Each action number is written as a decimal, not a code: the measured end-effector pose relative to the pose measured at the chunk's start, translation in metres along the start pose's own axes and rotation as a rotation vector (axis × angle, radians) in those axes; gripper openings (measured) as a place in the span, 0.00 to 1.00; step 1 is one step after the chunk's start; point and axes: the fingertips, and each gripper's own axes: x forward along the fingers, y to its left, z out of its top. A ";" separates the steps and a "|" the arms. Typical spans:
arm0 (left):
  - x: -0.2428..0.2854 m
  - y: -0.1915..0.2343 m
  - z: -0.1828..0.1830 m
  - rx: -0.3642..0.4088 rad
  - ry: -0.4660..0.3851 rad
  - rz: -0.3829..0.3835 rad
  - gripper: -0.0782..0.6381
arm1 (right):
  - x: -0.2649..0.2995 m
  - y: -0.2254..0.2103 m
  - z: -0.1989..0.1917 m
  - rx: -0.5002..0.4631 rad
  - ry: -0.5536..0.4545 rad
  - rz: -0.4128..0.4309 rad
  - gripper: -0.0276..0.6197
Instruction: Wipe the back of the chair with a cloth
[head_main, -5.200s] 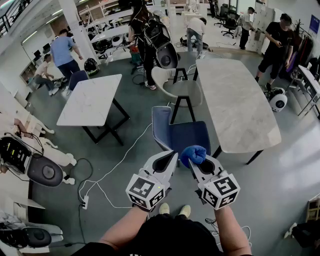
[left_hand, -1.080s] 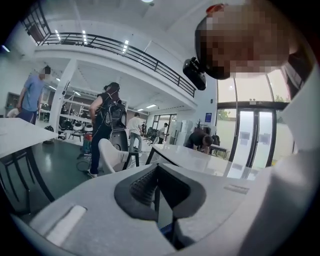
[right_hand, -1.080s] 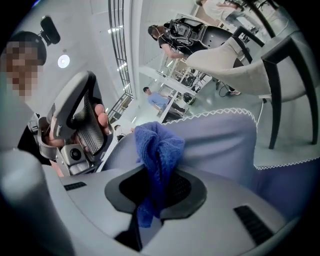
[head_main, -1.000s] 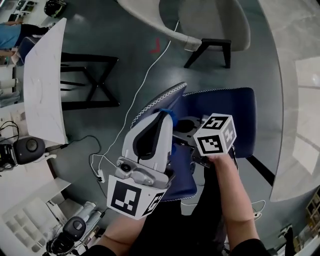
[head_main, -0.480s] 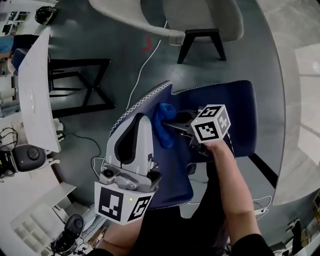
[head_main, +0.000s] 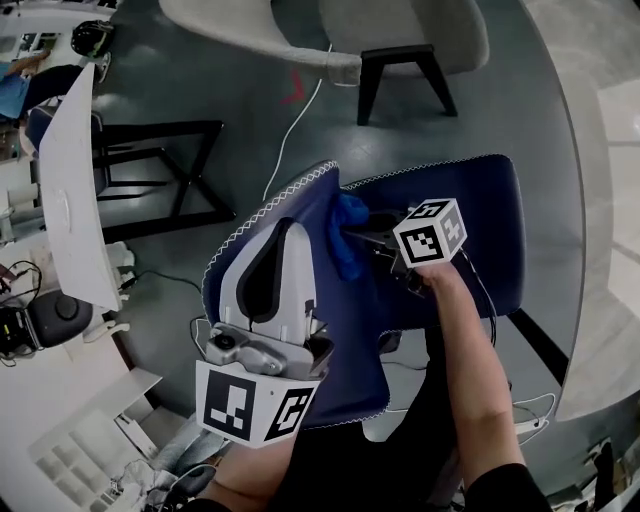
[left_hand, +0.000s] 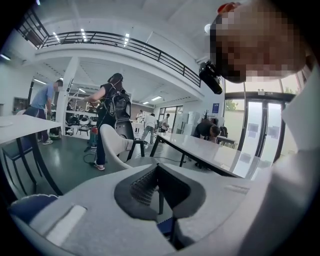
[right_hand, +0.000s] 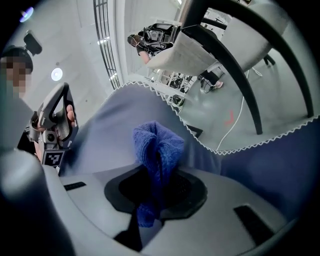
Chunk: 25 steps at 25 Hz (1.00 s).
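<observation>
Now pinching blue cloth (head_main: 348, 242) in right gripper (head_main: 366, 232), against chair back (head_main: 308, 200) at nine o'clock; left gripper (head_main: 284, 232) squeezed together, empty, at seven o'clock.

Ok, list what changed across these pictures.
The right gripper carried the blue cloth down onto the chair back. The left gripper came down beside the back's edge. Unchanged: right jaws shut on the cloth, left jaws shut.
</observation>
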 end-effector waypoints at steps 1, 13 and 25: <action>0.002 -0.002 -0.003 0.001 0.005 -0.002 0.12 | 0.000 -0.006 -0.002 0.006 -0.001 -0.006 0.17; 0.001 -0.008 -0.005 0.007 -0.005 -0.009 0.12 | 0.004 -0.065 -0.025 0.016 0.045 -0.150 0.17; -0.030 -0.015 0.029 -0.018 -0.034 -0.081 0.12 | -0.038 0.001 -0.010 -0.008 0.006 -0.270 0.16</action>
